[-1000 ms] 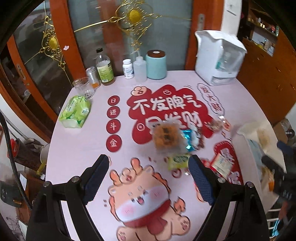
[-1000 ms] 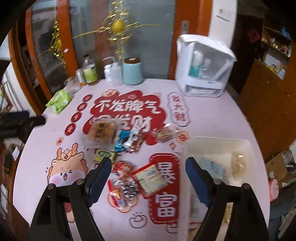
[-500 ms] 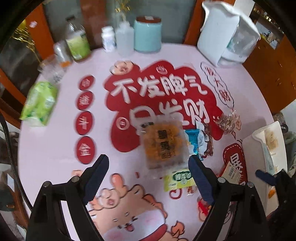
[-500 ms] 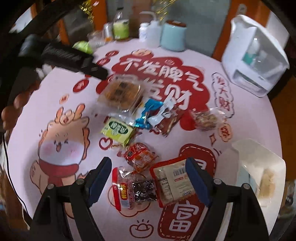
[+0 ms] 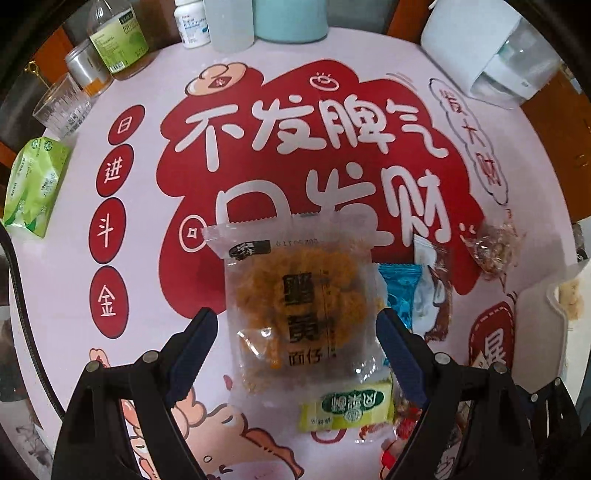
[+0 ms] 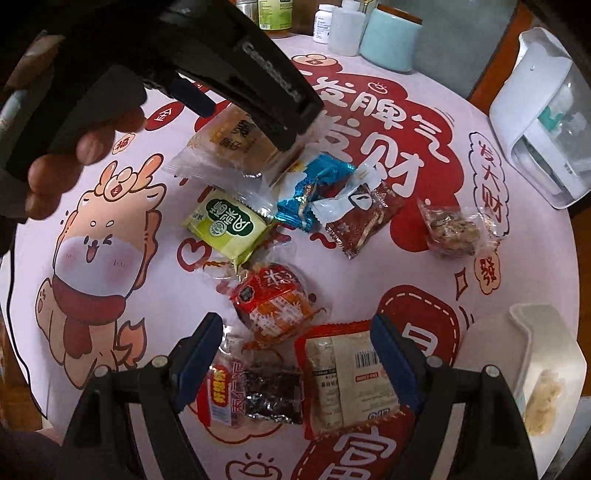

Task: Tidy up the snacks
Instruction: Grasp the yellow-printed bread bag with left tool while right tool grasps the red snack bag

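Note:
My left gripper [image 5: 295, 350] points down, open, its fingers straddling a clear packet of floss cake [image 5: 303, 306] without pressing it. From the right wrist view the left gripper [image 6: 243, 122] hangs over that packet [image 6: 229, 144]. My right gripper [image 6: 295, 354] is open above a red-orange packet [image 6: 273, 306], a red packet with a barcode [image 6: 347, 376] and a red-and-black packet [image 6: 251, 395]. Green [image 6: 225, 225], blue [image 6: 310, 192], brown [image 6: 362, 218] and clear nut [image 6: 454, 229] packets lie between. A white tray [image 6: 546, 332] sits at the right.
A round table with a pink and red printed cloth [image 5: 147, 258]. At the back stand bottles [image 5: 118, 37], a teal canister [image 5: 291, 18], a glass [image 5: 62, 107] and a white appliance [image 5: 491, 55]. A green tissue pack [image 5: 33, 188] lies left. A hand [image 6: 74, 147] holds the left gripper.
Both grippers have sunk toward the table and tipped downward. The left one has come over the floss cake packet. The right one now hangs over the red packets.

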